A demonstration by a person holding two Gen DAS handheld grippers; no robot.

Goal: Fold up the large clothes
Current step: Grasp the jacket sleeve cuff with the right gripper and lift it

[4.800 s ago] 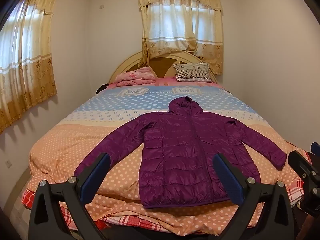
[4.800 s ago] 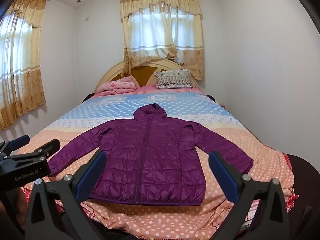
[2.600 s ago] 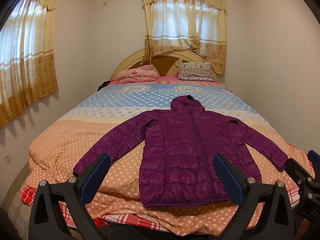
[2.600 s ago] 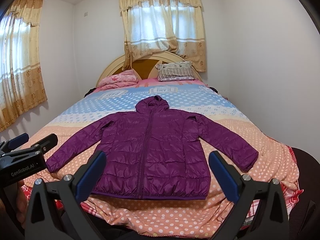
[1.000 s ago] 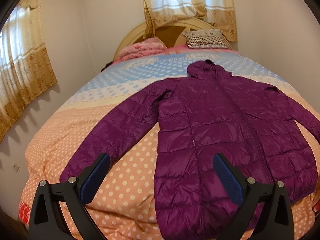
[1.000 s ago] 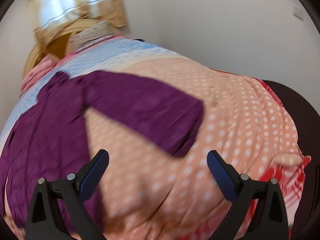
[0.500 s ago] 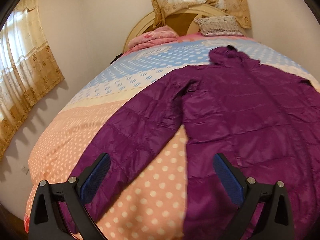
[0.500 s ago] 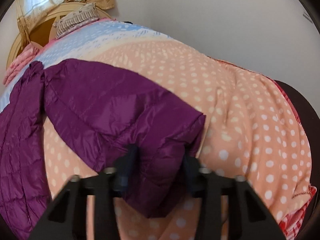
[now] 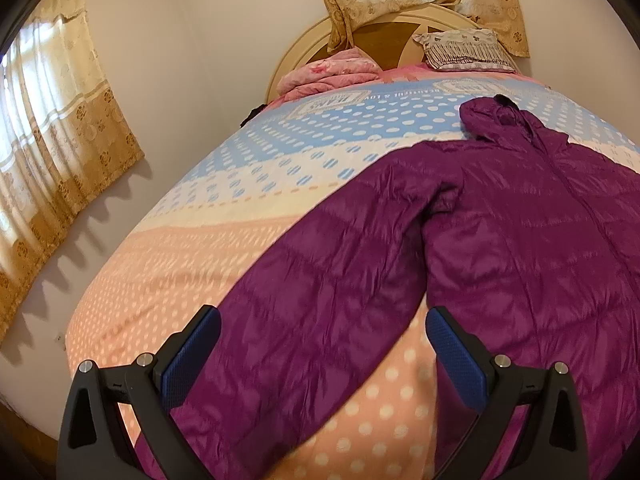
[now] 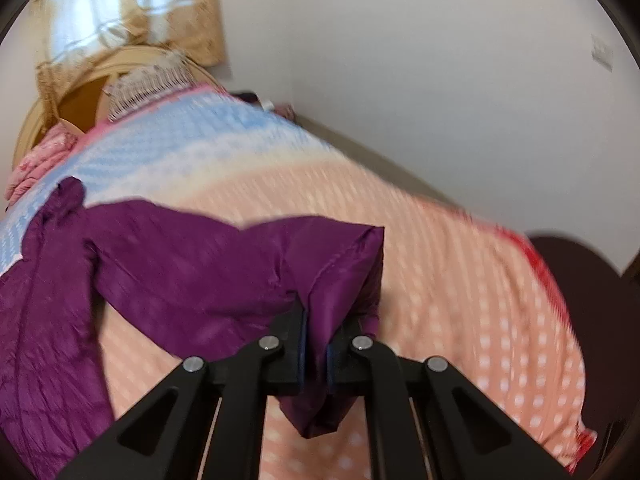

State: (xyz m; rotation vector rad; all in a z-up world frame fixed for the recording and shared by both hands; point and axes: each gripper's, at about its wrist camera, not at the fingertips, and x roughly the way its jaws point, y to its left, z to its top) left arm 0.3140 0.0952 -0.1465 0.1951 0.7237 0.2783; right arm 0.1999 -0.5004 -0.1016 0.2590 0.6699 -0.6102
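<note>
A purple puffer jacket (image 9: 540,248) lies face up on the bed (image 9: 208,248), hood (image 9: 496,120) toward the headboard (image 9: 384,40) at 12 o'clock. In the left wrist view its body runs off the picture at 3 o'clock, so the far side and hem are cut off.

The left gripper (image 9: 320,354) stands wide open just above the jacket's near sleeve (image 9: 320,300). That sleeve stretches from the shoulder at 1 o'clock down toward 7 o'clock, where its cuff is hidden behind the gripper's black frame. Its blue pads (image 9: 454,356) touch no fabric that can be made out.

The right gripper (image 10: 316,346) has just been closing and is now clamped on the other sleeve's cuff (image 10: 336,280). The fabric is bunched between the jaws, one fold rising above them and a tail hanging below toward 6 o'clock. The pads themselves are mostly buried in cloth. This view is motion-blurred, so the bedspread's dots smear into streaks. A striped pillow (image 9: 464,50) and a pink folded blanket (image 9: 332,74) sit by the headboard. A dark shape (image 10: 584,280) at 3 o'clock is too cut off to identify.
</note>
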